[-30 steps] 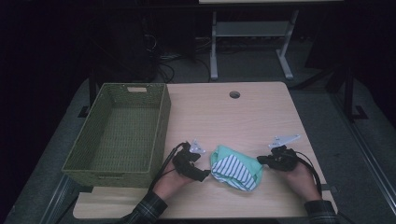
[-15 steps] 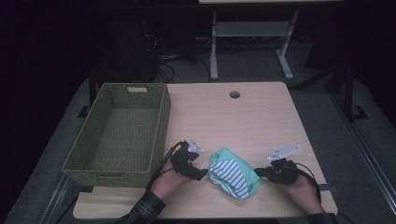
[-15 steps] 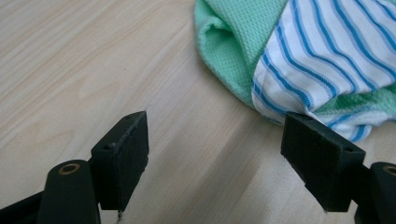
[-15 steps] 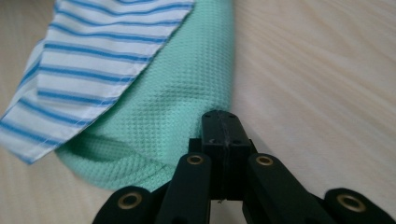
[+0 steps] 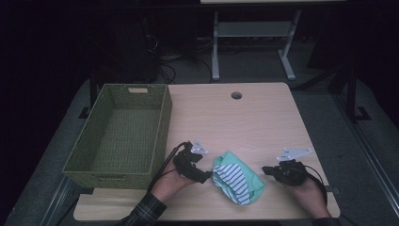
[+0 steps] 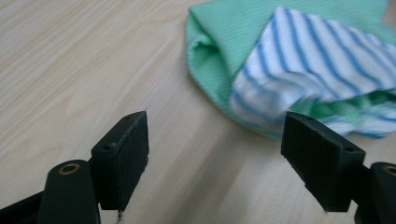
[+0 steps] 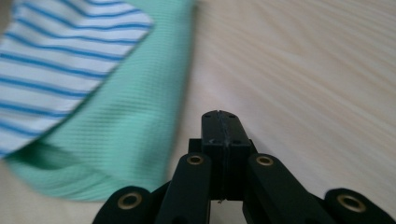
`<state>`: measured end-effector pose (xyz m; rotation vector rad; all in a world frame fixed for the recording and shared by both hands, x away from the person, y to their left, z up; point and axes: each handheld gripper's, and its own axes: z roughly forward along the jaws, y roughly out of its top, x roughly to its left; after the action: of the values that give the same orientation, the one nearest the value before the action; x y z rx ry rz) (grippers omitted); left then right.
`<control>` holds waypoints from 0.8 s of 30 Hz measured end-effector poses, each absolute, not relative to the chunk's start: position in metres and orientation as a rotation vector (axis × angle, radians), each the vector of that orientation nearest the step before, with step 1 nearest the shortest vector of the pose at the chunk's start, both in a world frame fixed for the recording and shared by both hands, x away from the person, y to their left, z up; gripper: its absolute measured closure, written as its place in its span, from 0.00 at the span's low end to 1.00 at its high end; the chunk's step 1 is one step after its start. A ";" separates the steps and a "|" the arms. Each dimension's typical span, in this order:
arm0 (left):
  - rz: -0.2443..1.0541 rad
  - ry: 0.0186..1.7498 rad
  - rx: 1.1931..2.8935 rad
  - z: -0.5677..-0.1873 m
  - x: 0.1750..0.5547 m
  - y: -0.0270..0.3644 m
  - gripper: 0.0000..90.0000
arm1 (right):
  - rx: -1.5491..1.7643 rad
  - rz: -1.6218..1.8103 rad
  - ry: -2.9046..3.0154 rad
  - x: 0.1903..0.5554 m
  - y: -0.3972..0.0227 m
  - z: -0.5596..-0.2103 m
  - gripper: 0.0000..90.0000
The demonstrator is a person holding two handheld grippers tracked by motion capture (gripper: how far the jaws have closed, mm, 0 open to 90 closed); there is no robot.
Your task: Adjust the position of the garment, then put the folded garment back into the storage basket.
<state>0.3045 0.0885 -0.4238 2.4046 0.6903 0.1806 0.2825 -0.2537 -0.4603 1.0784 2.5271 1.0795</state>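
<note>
- Green and striped cloth (image 5: 237, 181) lay bunched on the table (image 5: 254, 122), near the front edge, between the two grippers.
- Left gripper (image 5: 205, 177) sat just left of the cloth; fingers wide apart, nothing between them. In the left gripper view, bare wood showed between the pads (image 6: 123, 156), and the cloth (image 6: 299, 65) edge lay just beyond the right-hand pad.
- Right gripper (image 5: 266, 170) sat right of the cloth, a small gap apart; fingers pressed together, holding nothing. The right gripper view showed the closed tips (image 7: 220, 128) over bare wood, with the green hem (image 7: 126, 135) just beside them on the left.
- Woven basket (image 5: 117, 136) stood along the table's left edge, well apart from the cloth, empty inside.
- Open room: the whole far half of the tabletop, round cable hole (image 5: 236, 95) near the back edge.
- Tight room at the front: the cloth's lower corner came close to the front edge, with forearms entering there.
</note>
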 end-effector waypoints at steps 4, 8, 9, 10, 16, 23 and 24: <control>0.166 0.677 2.391 -0.416 0.303 0.087 0.25 | 1.142 1.038 2.478 0.291 -0.263 -0.463 0.97; 0.131 0.660 2.383 -0.413 0.299 0.080 0.25 | 1.189 1.011 2.426 0.297 -0.270 -0.465 0.87; 0.116 0.664 2.380 -0.414 0.298 0.077 0.25 | 1.199 1.000 2.407 0.298 -0.272 -0.465 0.82; 0.108 0.660 2.384 -0.414 0.297 0.074 0.25 | 1.218 0.993 2.388 0.299 -0.273 -0.466 0.78; 0.080 0.640 2.393 -0.418 0.291 0.057 0.24 | 1.244 0.968 2.323 0.305 -0.278 -0.469 0.53; 0.066 0.616 2.425 -0.428 0.279 0.034 0.20 | 1.259 0.925 2.268 0.308 -0.279 -0.474 0.35; 0.059 0.619 2.430 -0.432 0.278 0.031 0.19 | 1.259 0.930 2.265 0.308 -0.280 -0.475 0.35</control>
<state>0.2779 0.0313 -0.4316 2.4298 0.6191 0.0589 0.3084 -0.2797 -0.4750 1.2587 2.2649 0.9302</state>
